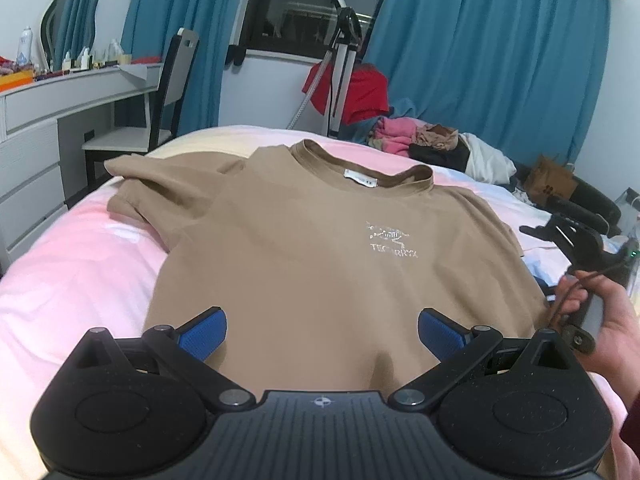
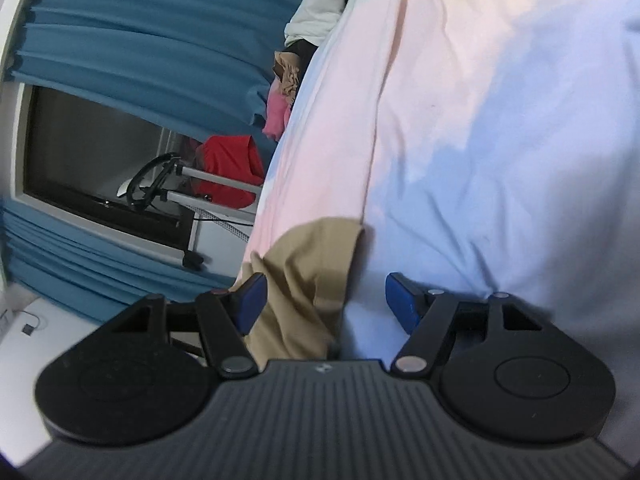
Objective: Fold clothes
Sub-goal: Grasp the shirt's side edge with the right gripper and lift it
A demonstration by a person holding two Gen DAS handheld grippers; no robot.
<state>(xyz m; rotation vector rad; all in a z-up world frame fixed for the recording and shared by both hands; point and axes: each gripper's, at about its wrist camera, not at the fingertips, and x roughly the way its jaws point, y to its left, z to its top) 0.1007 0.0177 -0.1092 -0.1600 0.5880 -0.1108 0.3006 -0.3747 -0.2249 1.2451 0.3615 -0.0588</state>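
Blue curtains [image 1: 480, 60] hang behind a bed [image 1: 72, 280] covered by a pink and pale blue sheet, and on that bed a tan T-shirt [image 1: 300, 260] lies spread front side up, its collar toward the far edge and its hem toward the near edge. One sleeve is bunched toward the bed's far left corner, while the white chest logo [image 1: 390, 242] sits on the right half of the shirt. The left tongs [image 1: 322, 334] hover over the shirt's lower middle with their blue pads spread wide and nothing between them; whether the pads touch the cloth cannot be told. The right tongs [image 2: 322, 306], held in the person's right hand [image 1: 600, 320] at the shirt's right side, are rolled sideways, so their view shows the bed tilted. They too stand spread, and a bunched fold of the tan shirt lies in the gap against the left pad [image 2: 250, 306], with bare sheet beside the right pad. The pads do not pinch it. A heap of other clothes [image 1: 420, 140] lies at the bed's far right edge, and a tripod [image 1: 340, 60] draped with a red garment stands beyond it.
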